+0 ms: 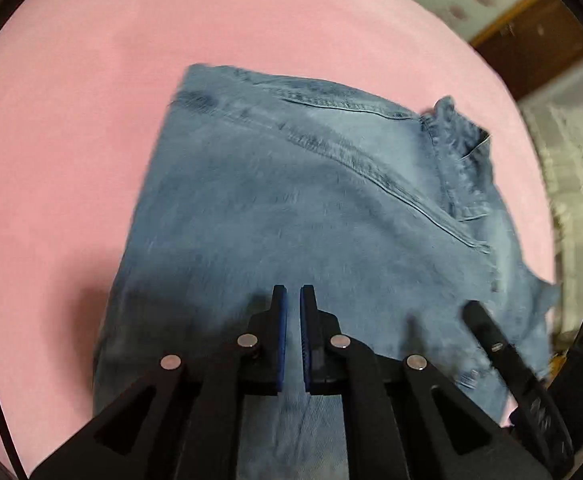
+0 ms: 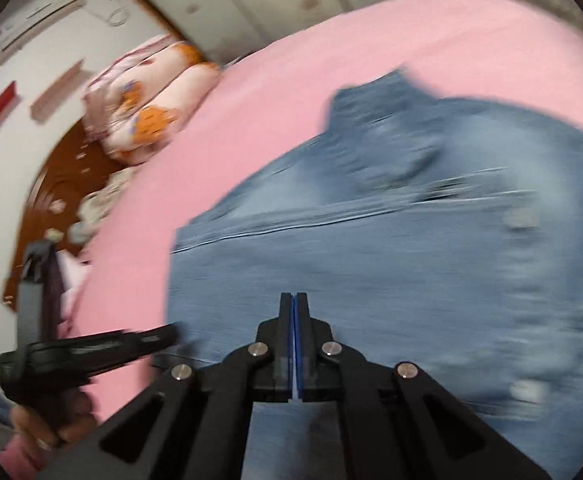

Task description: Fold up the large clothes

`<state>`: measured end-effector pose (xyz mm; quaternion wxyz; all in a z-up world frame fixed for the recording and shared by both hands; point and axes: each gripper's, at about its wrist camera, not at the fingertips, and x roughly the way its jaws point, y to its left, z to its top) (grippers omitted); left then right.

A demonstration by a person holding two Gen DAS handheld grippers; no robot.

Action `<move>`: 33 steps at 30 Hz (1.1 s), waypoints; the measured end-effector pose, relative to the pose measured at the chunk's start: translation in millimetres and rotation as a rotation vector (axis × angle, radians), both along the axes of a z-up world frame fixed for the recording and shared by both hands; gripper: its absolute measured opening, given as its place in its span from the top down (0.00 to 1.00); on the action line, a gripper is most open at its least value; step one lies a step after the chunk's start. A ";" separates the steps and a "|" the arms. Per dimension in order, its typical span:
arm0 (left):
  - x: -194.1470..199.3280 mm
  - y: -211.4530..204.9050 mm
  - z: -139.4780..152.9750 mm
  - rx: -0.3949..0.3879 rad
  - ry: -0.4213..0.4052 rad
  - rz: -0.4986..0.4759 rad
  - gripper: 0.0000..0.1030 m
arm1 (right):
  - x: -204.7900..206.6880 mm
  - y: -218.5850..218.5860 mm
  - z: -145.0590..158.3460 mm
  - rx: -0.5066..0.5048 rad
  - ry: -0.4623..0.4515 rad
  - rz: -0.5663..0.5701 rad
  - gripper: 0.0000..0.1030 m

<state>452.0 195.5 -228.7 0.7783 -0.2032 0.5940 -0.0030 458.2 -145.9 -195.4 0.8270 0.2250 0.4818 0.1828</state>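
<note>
Pink bedsheet fabric (image 1: 71, 160) covers the bed and fills most of both wrist views. On it lies a pair of faded blue denim jeans (image 1: 311, 208), folded into a broad, roughly rectangular stack. In the left wrist view the jeans occupy the centre and lower right of the frame, with stitched seams running diagonally across the top layer and a frayed edge bunched at the upper right. In the right wrist view the same denim spreads over the centre and right of the frame, heavily blurred.

At the bottom centre of the left wrist view, the black left gripper (image 1: 293, 300) sits over the denim, its blue-padded fingers (image 1: 282, 320) slightly apart with a narrow gap and nothing between them. The black right gripper (image 2: 294, 304) is at the bottom centre of its own view, also above the jeans; its blue-lined fingers are pressed together, and no cloth shows between them.

The left gripper also appears blurred at the lower left of the right wrist view, held by a hand. In that view's upper left lie floral pillows with orange patches (image 2: 151, 100), beside a dark wooden headboard (image 2: 51, 184), with a white wall air conditioner (image 2: 35, 16) above.
</note>
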 end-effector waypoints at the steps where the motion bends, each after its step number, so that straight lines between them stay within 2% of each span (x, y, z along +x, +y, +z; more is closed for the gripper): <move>1: 10.2 -0.9 -3.3 0.006 -0.003 -0.007 0.97 | 8.8 14.0 -6.8 0.019 0.014 0.023 1.00; 5: 43.5 11.6 -17.3 -0.015 -0.024 0.021 0.97 | 41.0 59.2 -37.1 0.010 0.058 0.065 1.00; 7: 61.7 16.9 -24.3 0.001 -0.048 0.010 0.94 | 58.6 64.8 -48.3 0.007 0.080 0.022 1.00; 9: 72.7 27.1 -23.4 0.028 -0.105 -0.004 0.94 | 67.3 63.0 -54.6 0.030 0.091 -0.020 1.00; 12: 86.9 47.2 -24.0 0.085 -0.136 -0.002 0.94 | 73.8 42.0 -52.3 -0.024 0.044 -0.074 1.00; 17: 98.9 91.0 -26.8 0.095 -0.166 0.119 0.94 | 58.3 -15.7 -42.0 -0.121 0.009 -0.188 1.00; 19: 103.1 95.7 -29.6 0.145 -0.168 0.130 0.94 | 49.9 -42.3 -38.8 -0.128 0.000 -0.235 1.00; 20: 103.1 97.0 -31.1 0.188 -0.161 0.141 0.90 | 46.2 -50.7 -38.7 -0.127 -0.001 -0.251 1.00; 21: 104.9 97.9 -34.7 0.228 -0.148 0.151 0.77 | 40.6 -58.3 -37.1 -0.224 0.015 -0.322 1.00; 22: 105.3 99.3 -36.4 0.234 -0.145 0.157 0.75 | 35.5 -64.1 -36.7 -0.322 0.026 -0.376 1.00; 23: 104.9 100.9 -36.3 0.225 -0.153 0.162 0.75 | 30.2 -71.6 -37.0 -0.341 0.030 -0.409 1.00; 26: 103.6 102.8 -31.0 0.226 -0.171 0.159 0.75 | 17.5 -88.2 -38.6 -0.228 0.057 -0.478 1.00; 30: 96.5 94.5 -14.0 0.200 -0.162 0.135 0.75 | 5.7 -83.2 -28.7 -0.264 0.055 -0.486 1.00; 33: 81.3 82.0 5.0 0.207 -0.195 0.089 0.75 | -14.7 -79.1 -15.3 -0.213 0.040 -0.496 1.00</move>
